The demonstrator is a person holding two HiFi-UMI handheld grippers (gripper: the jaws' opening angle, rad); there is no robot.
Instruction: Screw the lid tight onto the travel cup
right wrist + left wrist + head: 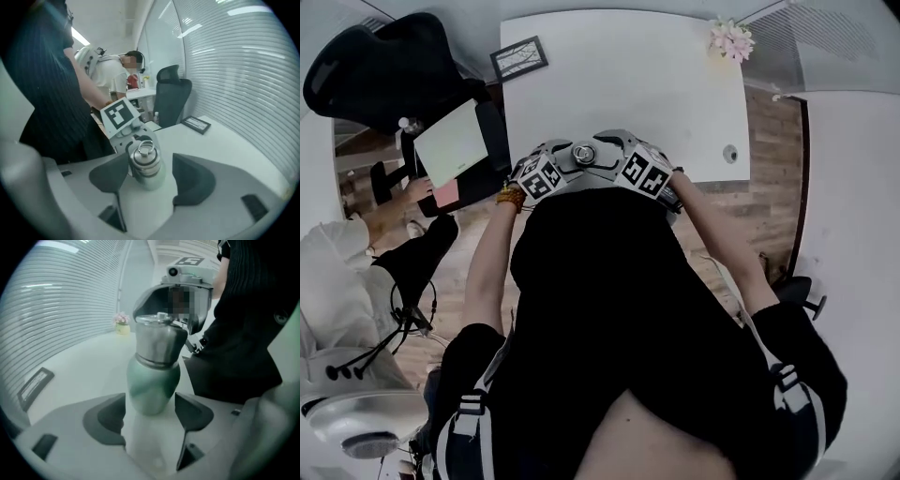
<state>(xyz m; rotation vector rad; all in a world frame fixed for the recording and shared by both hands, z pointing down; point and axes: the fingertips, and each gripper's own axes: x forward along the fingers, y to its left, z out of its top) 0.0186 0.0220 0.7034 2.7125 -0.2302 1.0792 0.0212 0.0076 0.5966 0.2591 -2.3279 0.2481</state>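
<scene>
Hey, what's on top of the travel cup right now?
A silver lid with a ring handle sits on the travel cup. Its threads are covered, so how tightly it is screwed cannot be seen.

You've got two grippers: left gripper, right gripper. One travel cup, one lid. One white table, one picture frame, one potted flower, one black office chair, one other person in white at your left.
</scene>
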